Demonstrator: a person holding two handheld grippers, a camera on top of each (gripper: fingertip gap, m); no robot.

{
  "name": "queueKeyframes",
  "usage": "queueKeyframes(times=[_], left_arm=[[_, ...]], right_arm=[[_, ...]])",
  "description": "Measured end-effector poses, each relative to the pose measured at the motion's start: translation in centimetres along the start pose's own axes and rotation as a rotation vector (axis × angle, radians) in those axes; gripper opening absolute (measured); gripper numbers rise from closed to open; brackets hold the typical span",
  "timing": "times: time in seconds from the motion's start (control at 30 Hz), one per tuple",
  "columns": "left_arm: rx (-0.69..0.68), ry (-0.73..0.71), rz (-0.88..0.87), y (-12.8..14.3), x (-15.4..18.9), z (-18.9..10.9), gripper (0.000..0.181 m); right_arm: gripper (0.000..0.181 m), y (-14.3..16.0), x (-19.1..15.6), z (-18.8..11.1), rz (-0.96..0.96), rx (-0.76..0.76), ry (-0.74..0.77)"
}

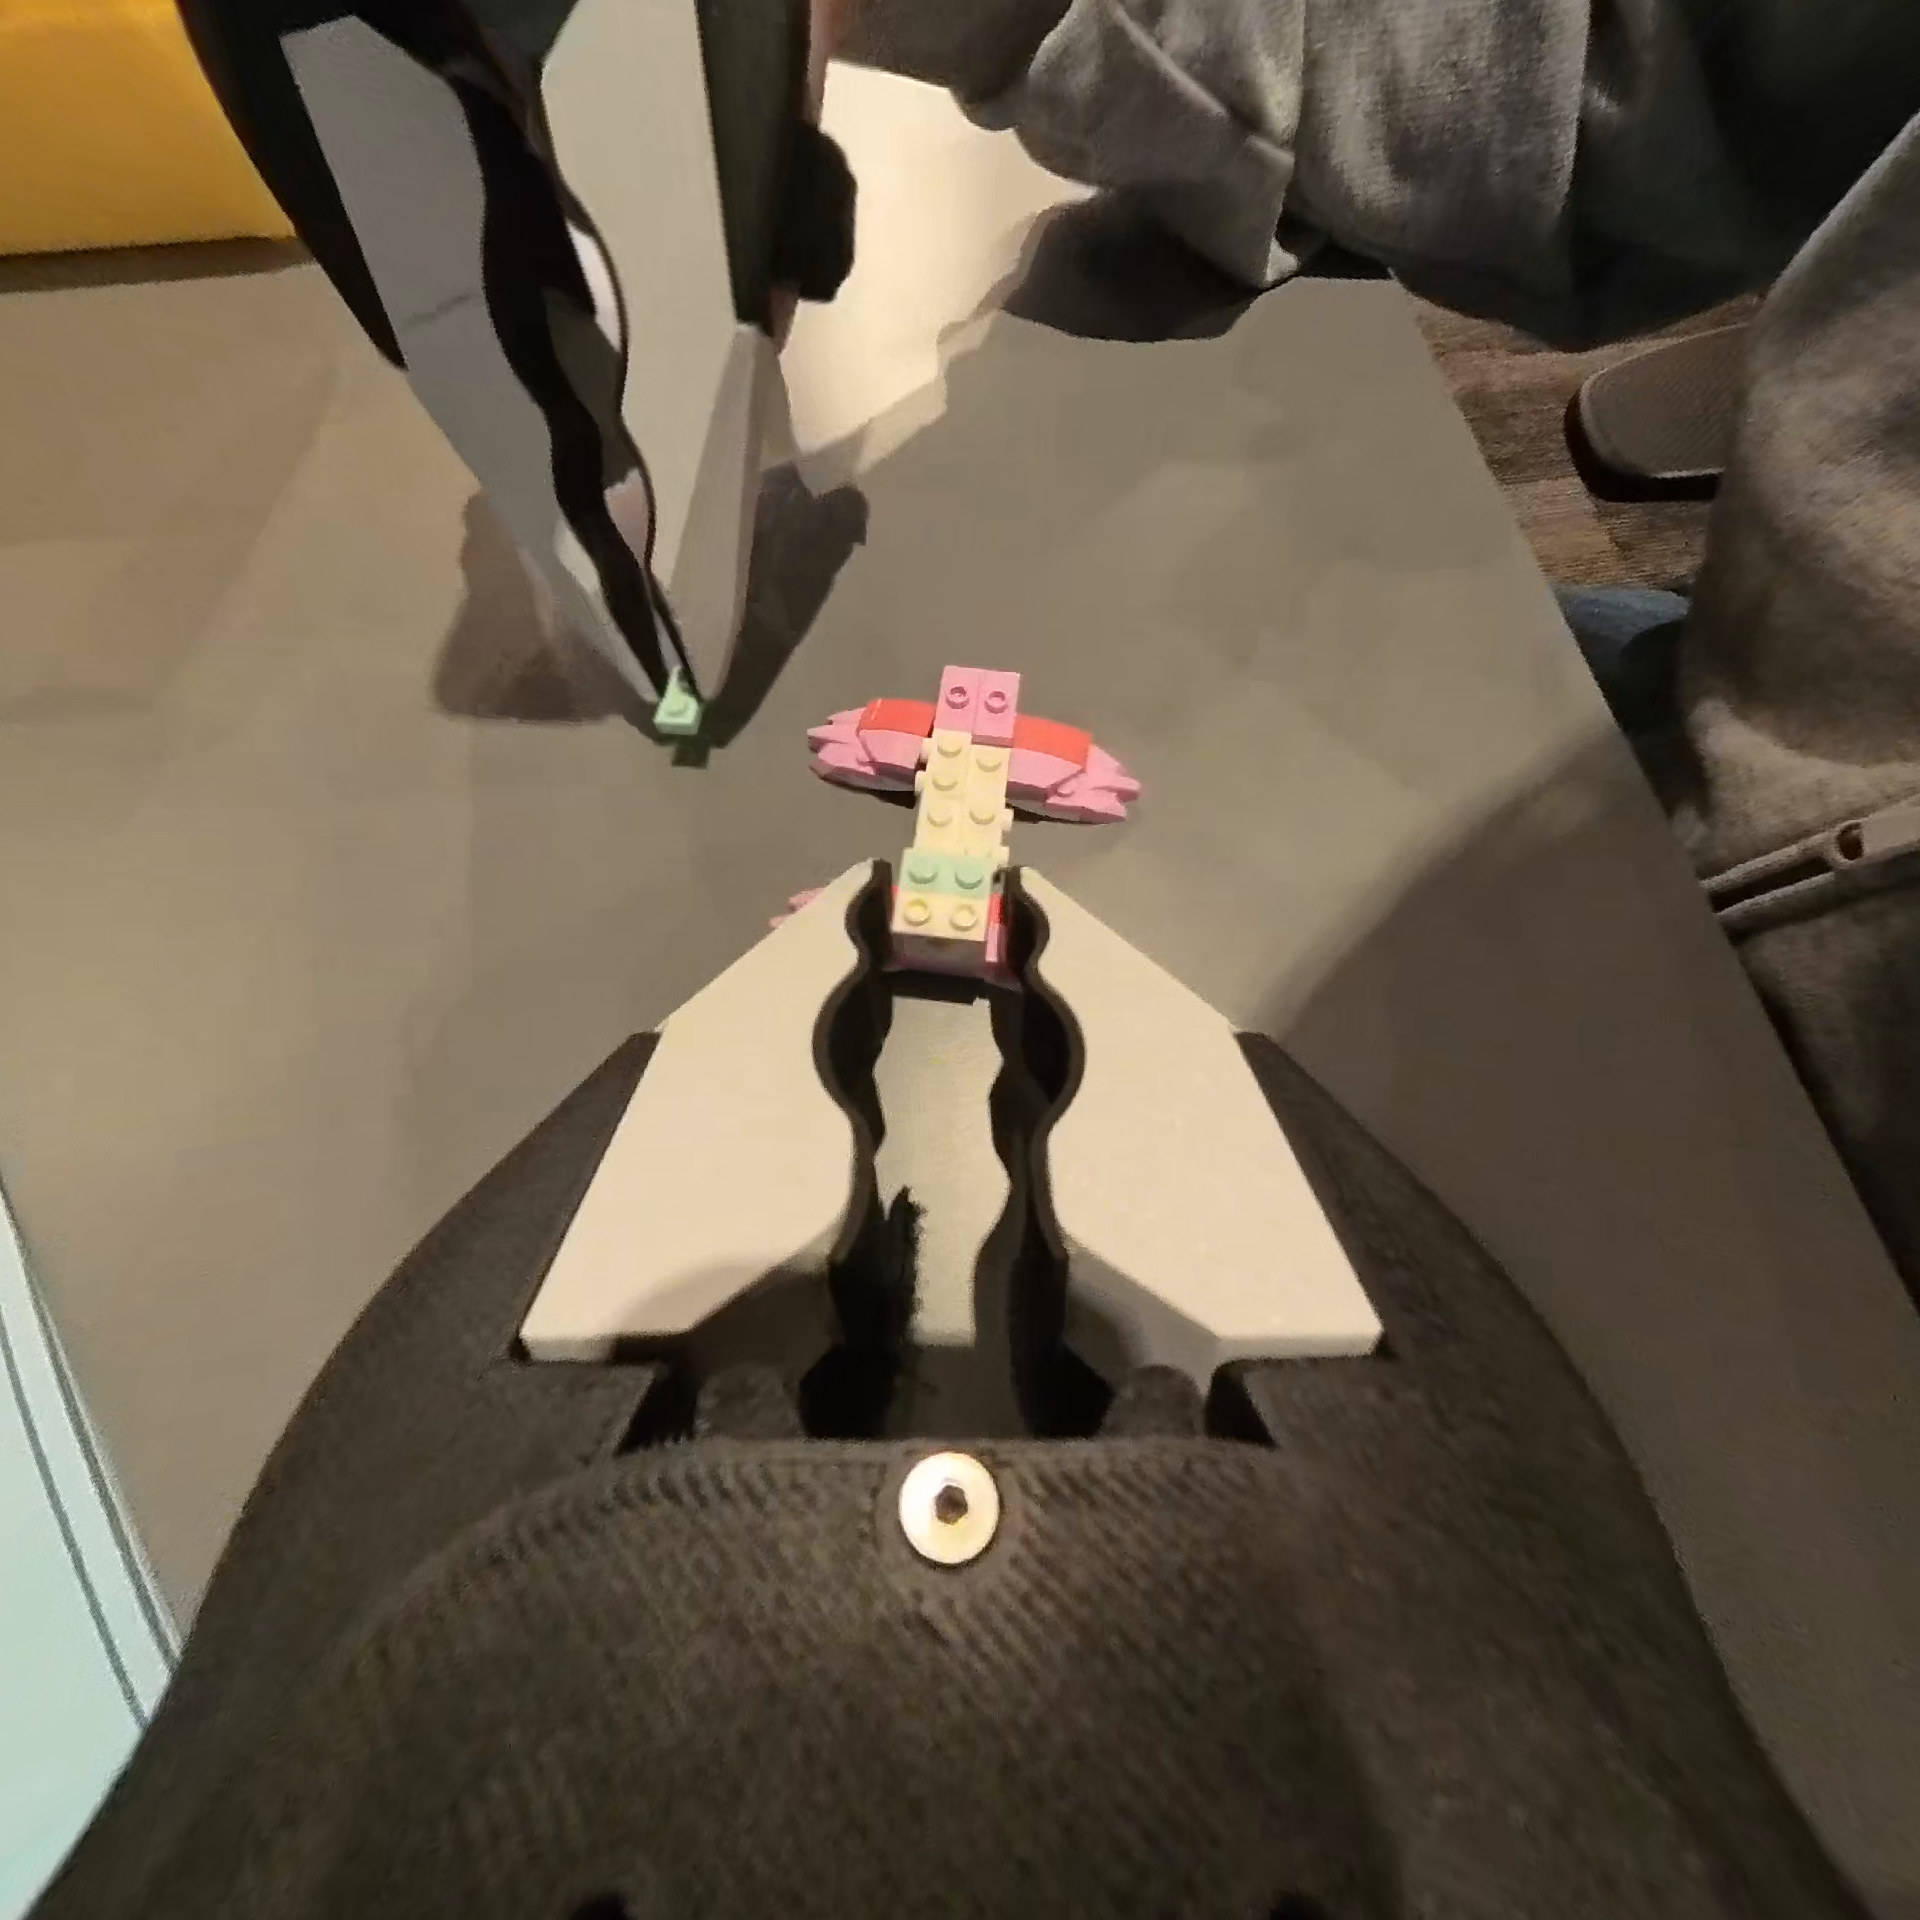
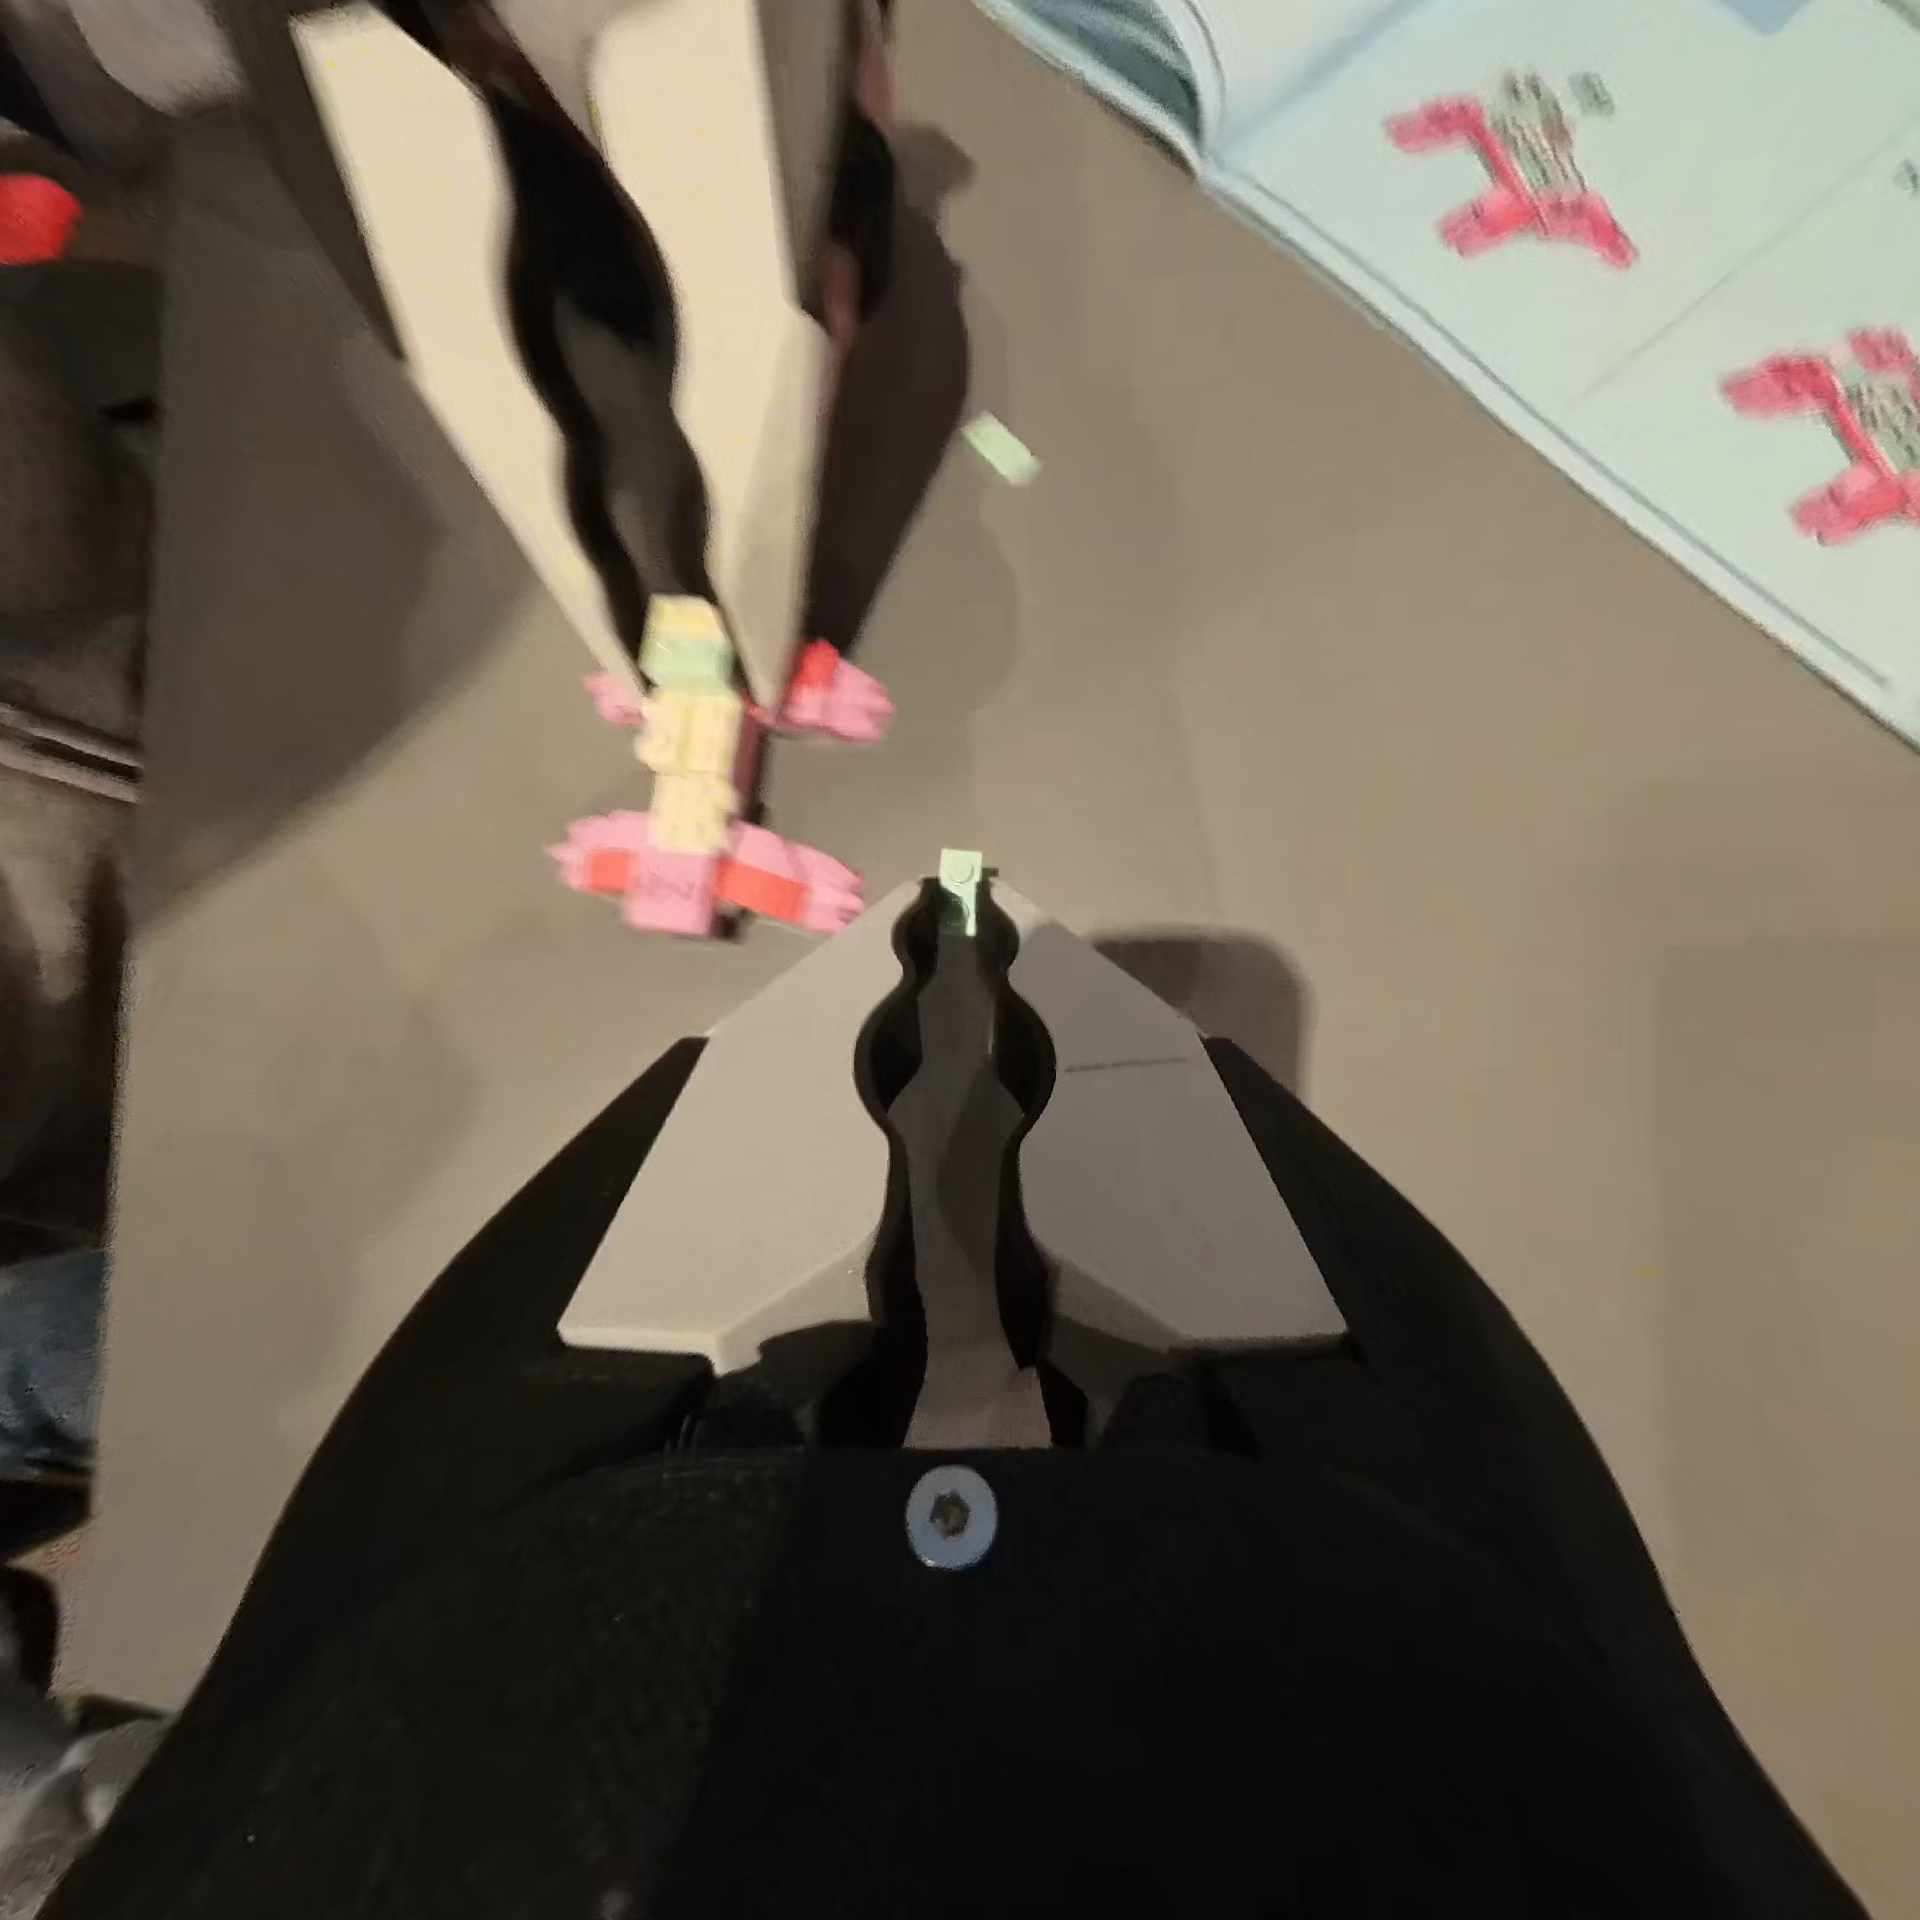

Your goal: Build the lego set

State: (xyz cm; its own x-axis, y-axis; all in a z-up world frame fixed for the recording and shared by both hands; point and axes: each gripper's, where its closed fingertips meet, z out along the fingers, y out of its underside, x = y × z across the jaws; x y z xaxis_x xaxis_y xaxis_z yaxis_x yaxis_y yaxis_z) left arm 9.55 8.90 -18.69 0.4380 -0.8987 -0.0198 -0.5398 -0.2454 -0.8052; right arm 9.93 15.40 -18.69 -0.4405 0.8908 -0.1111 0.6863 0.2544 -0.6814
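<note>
My left gripper is shut on the near end of a small lego model with a cream and mint body and pink and red winglike parts, held over the grey table. In the right wrist view the same model hangs from the left gripper, blurred. My right gripper is shut on a small mint green lego piece. In the left wrist view the right gripper holds this piece just left of the model, apart from it.
An open instruction booklet with pink model pictures lies at the table's far right. Another mint green piece lies loose on the table near it. A person's grey sleeve and clothing are beyond the table edge. My hands' fingertips stand some 7 cm from each other.
</note>
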Motion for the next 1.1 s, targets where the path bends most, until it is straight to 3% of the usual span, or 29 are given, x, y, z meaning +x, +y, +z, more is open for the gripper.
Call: queueKeyframes(times=[0.1,0.23,0.57,0.6,0.67,0.87,1.1], left_arm=[[-0.001,-0.025,-0.024,0.1,0.0,-0.1,0.019],[0.002,-0.079,-0.060,0.1,-0.2,-0.3,0.017],[0.005,-0.091,-0.062,0.1,0.0,-0.3,0.016],[0.005,-0.101,-0.058,0.0,0.0,-0.3,0.019],[-0.013,-0.134,-0.040,0.3,-0.2,-0.3,0.041],[-0.042,-0.121,0.028,0.7,0.3,-0.6,0.036],[0.038,-0.073,-0.027,-0.1,0.2,-2.4,0.035]], right_arm=[[0.004,-2.4,-2.8,-0.1,-0.048,0.056,-0.083],[0.004,-3.0,-4.9,0.8,-0.088,0.005,-0.112],[0.005,-2.8,-5.0,2.2,-0.065,-0.048,-0.134],[0.004,-2.8,-5.1,2.2,-0.068,-0.050,-0.136],[0.004,-2.8,-5.2,2.2,-0.077,-0.055,-0.139],[0.004,-3.0,-5.3,2.2,-0.090,-0.055,-0.133],[0.004,-3.3,-5.3,2.1,-0.097,-0.049,-0.127]])
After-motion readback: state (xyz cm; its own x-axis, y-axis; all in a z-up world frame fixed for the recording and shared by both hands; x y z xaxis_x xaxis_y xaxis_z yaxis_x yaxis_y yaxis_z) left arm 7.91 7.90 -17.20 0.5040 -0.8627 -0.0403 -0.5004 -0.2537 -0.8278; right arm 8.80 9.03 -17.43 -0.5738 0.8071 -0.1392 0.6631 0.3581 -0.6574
